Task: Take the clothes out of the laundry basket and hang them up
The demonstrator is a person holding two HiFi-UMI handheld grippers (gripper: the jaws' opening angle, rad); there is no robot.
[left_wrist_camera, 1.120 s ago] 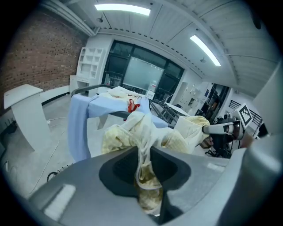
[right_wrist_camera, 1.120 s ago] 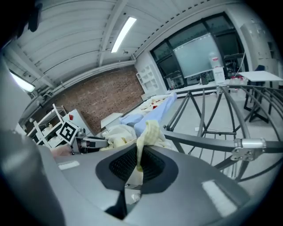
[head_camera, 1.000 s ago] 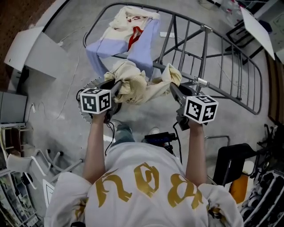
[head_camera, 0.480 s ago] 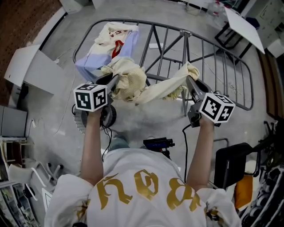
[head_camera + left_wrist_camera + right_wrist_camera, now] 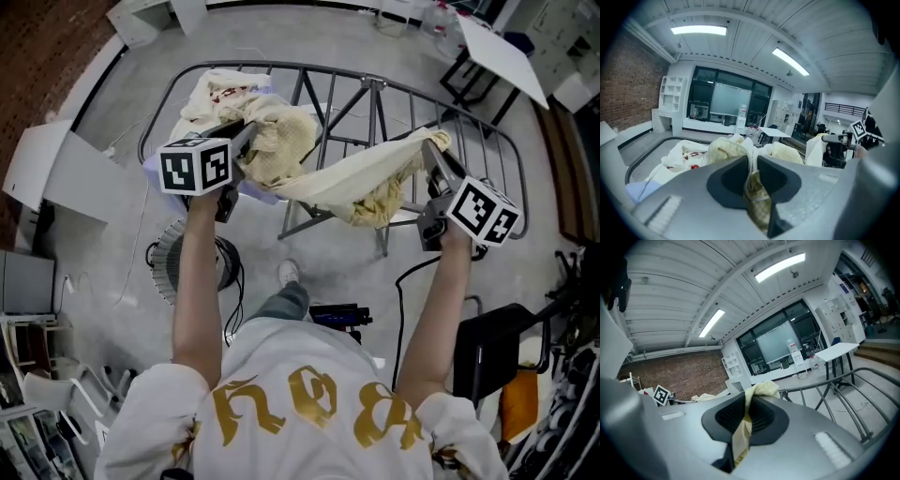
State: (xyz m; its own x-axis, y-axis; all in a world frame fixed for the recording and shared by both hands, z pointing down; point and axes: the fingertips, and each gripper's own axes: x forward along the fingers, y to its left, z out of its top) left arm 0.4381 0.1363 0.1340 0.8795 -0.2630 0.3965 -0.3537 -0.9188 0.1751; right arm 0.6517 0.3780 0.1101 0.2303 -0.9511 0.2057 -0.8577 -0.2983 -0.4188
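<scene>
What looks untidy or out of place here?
Nothing is damaged or spilled. The cream garment stretched between the left gripper and right gripper is wadded up beside the left gripper, and the white garment on the drying rack lies crumpled.

A brick wall [image 5: 626, 89] and dark windows [image 5: 724, 101] bound the grey floor [image 5: 337, 267]; strip lights [image 5: 698, 30] line the white ceiling [image 5: 754, 23].

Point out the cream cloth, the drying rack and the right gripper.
cream cloth [image 5: 342, 178]: head view, stretched middle span.
drying rack [image 5: 376, 117]: head view, upright centre post.
right gripper [image 5: 434, 153]: head view, between its fingertips.
</scene>
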